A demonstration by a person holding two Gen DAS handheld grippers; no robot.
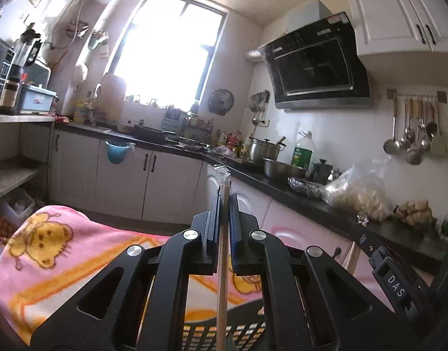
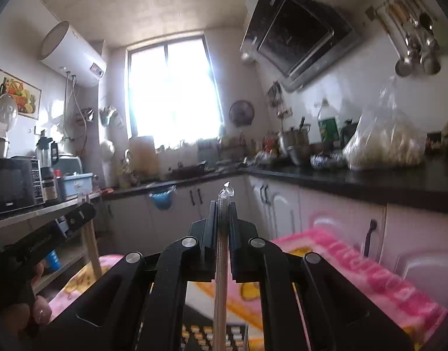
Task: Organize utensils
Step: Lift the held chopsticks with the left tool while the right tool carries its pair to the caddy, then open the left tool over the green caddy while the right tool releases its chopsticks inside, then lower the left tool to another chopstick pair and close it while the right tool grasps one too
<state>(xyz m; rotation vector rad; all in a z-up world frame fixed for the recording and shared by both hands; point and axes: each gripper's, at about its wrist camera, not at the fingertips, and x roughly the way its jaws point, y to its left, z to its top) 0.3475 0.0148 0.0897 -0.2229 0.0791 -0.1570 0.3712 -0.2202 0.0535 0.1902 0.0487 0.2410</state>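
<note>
In the left wrist view my left gripper (image 1: pixel 224 201) is shut on a thin wooden chopstick (image 1: pixel 222 280) in a clear plastic wrapper; the crinkled wrapper end pokes out past the fingertips. My right gripper (image 2: pixel 222 209) is shut the same way on another wrapped chopstick (image 2: pixel 220 280). Both sticks run down toward a black perforated basket (image 1: pixel 247 335) (image 2: pixel 208 336) at the bottom edge of each view. Both grippers point level across the kitchen. The right gripper's body (image 1: pixel 389 275) shows at the lower right of the left view, and the left gripper's body (image 2: pixel 48 235) shows at the left of the right view.
A pink blanket with bear prints (image 1: pixel 48 242) (image 2: pixel 355 266) covers the surface under the basket. A dark countertop (image 1: pixel 297 196) with pots, a bottle and a plastic bag (image 1: pixel 358 187) runs along the right wall. White cabinets (image 1: pixel 121 181) stand ahead. A shelf with appliances (image 2: pixel 16 184) is on the left.
</note>
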